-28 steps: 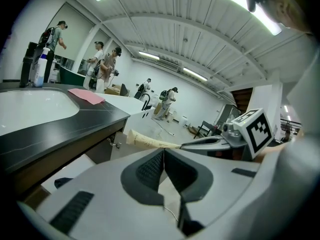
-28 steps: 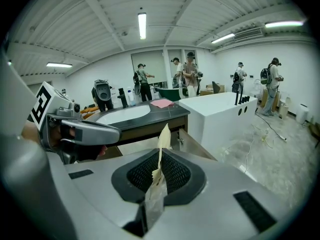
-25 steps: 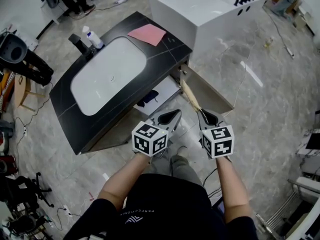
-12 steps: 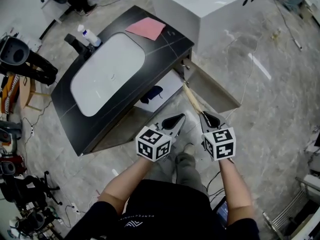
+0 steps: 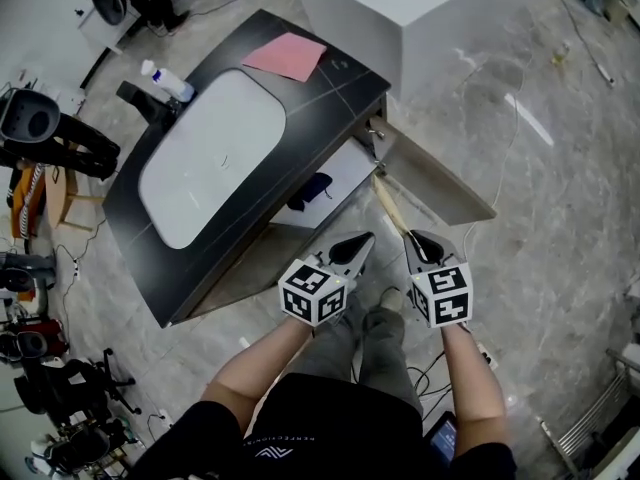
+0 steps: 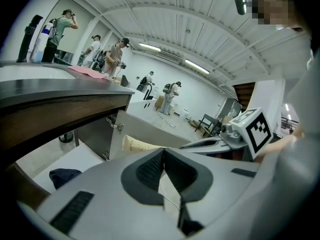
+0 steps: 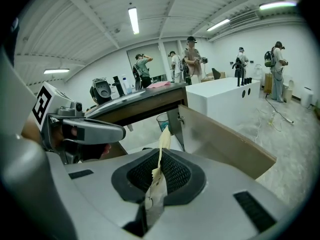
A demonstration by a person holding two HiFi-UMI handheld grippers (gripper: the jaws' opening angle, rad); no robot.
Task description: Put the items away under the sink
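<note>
Cabinet door (image 5: 440, 183) wide | left gripper (image 5: 352, 244) closed | right gripper (image 5: 418, 242) pinching strip (image 5: 388, 208), perhaps cloth

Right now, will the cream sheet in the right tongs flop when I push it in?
Probably fairly stiff: the cream sheet juts straight out of the right tongs without drooping. Likely light, since it looks thin edge-on.

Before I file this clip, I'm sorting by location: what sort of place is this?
Likely a staged workshop hall, not a home: a freestanding sink vanity, a white tub nearby, and several people standing around behind.
</note>
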